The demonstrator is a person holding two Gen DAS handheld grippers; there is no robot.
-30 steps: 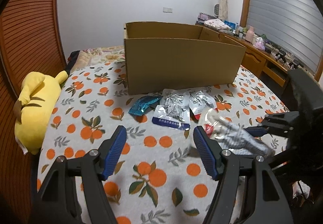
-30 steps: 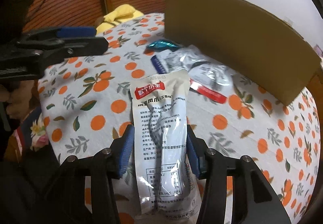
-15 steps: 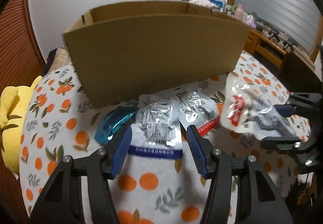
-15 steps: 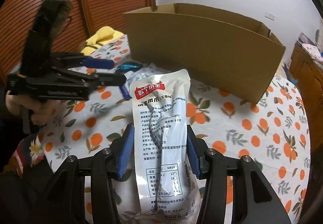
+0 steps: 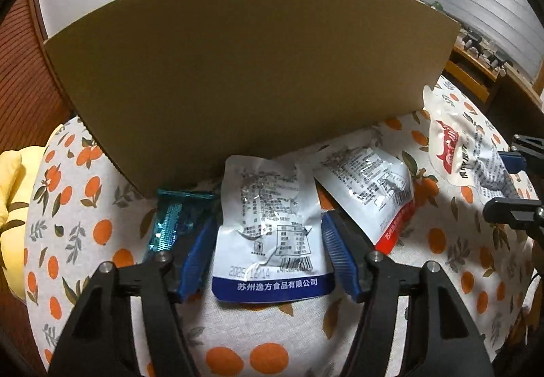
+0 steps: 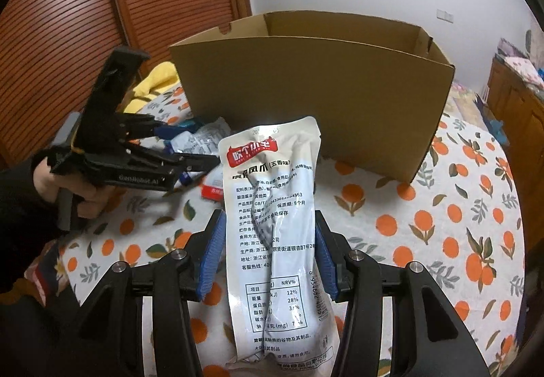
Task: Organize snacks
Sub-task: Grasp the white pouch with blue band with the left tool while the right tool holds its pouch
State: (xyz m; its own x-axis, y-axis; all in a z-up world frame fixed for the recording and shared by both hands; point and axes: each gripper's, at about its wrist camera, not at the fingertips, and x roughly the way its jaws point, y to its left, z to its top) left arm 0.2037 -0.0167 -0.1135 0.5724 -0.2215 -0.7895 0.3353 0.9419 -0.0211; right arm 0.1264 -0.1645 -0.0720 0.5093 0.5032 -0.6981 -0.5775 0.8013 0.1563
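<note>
A white packet with a blue band (image 5: 268, 217) lies flat on the orange-print cloth in front of the cardboard box (image 5: 255, 70). My left gripper (image 5: 267, 258) straddles it, jaws opening, pads just off its edges. A teal packet (image 5: 170, 224) lies to its left, a white packet with a red band (image 5: 370, 186) to its right. My right gripper (image 6: 268, 251) is shut on a long white pouch with a red label (image 6: 272, 207), held upright above the table short of the box (image 6: 323, 98). The left gripper (image 6: 185, 145) shows at the left of that view.
A yellow plush toy (image 5: 10, 193) lies at the table's left edge. A person's hand (image 6: 51, 179) holds the left gripper. Ribbed wooden doors stand behind on the left, wooden furniture (image 6: 510, 98) on the right. The box is open at the top.
My left gripper moved forward and down to the packets by the box and now straddles the blue-banded one. My right gripper carried the pouch closer to the box.
</note>
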